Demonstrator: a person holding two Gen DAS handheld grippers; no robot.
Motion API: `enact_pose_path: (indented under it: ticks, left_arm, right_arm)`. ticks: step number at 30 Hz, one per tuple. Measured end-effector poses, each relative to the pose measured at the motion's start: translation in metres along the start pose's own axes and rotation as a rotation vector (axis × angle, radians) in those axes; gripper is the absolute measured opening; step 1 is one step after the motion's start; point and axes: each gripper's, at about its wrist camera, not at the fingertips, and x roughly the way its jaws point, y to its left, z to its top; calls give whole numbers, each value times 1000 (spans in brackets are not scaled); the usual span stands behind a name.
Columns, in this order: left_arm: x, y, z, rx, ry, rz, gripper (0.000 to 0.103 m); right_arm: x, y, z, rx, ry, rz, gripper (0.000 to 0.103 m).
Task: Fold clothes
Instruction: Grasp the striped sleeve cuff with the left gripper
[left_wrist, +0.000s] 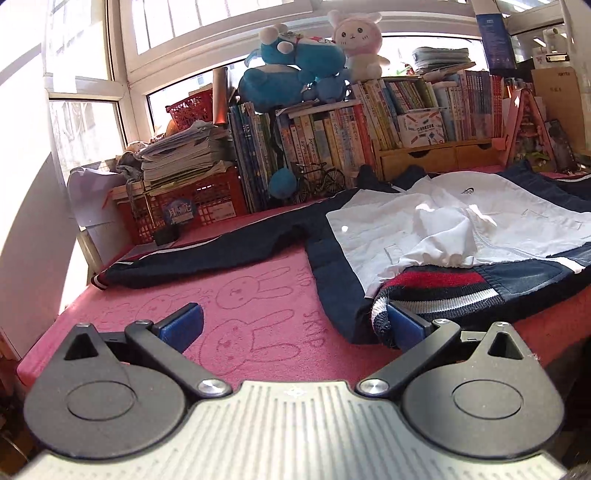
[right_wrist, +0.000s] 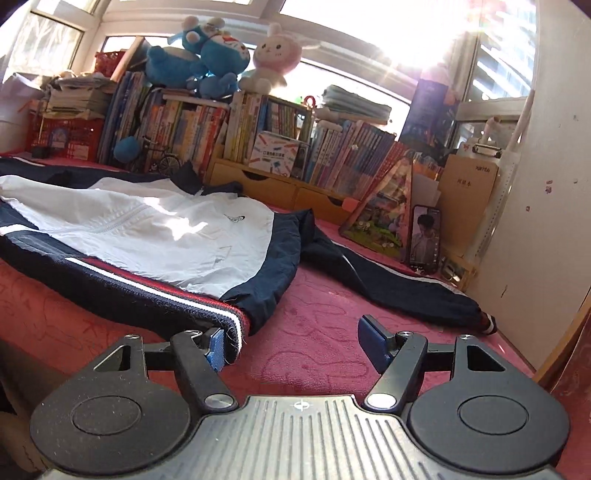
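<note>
Clearly we have the jacket (left_wrist: 443, 229) spread flat, front up, on the pink blanket (left_wrist: 258, 302), both sleeves stretched outward, no fold visible. Our left gripper (left_wrist: 291, 325) and right gripper (right_wrist: 291, 341) sit with jaws apart at the 2 ends of the striped hem (left_wrist: 436, 291), 1 pad of each touching it. We judge this a hem grab or release; which, we cannot tell. Blanket lettering reads "SKIP"; book spines are unreadable.

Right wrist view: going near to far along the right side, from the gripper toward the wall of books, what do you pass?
right gripper → pink bunny-print cloth → jacket's navy sleeve → phone propped upright → row of books
</note>
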Motion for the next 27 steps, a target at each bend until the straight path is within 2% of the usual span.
enact_pose_path:
  ticks: [2,5,6,8,9,12,14,16,19,21,25,27]
  left_arm:
    - [1,1,-6,0,44,-61,103]
    - [2,2,-16,1,110,-153,100]
    - [-1,9,-13,-25,114,-212,100]
    - [-7,26,-6,-82,118,-338,101]
    - [-9,34,-2,-110,120,-401,101]
    - [-14,57,14,-193,69,-411,103]
    - [-5,77,28,-264,28,-328,103]
    - [14,102,39,-359,8,-224,103]
    - [58,146,49,-553,13,-90,103]
    - [90,181,48,-662,13,-4,103]
    - [149,252,43,-728,5,197,101]
    - [174,284,37,-769,9,271,98]
  right_arm:
    - [10,-6,-8,15,76,53,70]
    - [5,-13,-6,12,149,206,70]
    - [3,-16,-4,10,168,260,70]
    - [-12,-27,13,-6,160,380,73]
    - [-18,-33,25,5,143,411,78]
    - [-17,-44,65,70,72,461,91]
    - [-9,-48,92,117,21,479,91]
    - [13,-35,109,103,-12,460,90]
    - [62,6,132,45,-18,449,89]
    - [94,33,143,34,10,480,88]
    - [146,82,157,-14,74,507,88]
    - [164,99,159,-35,103,510,88]
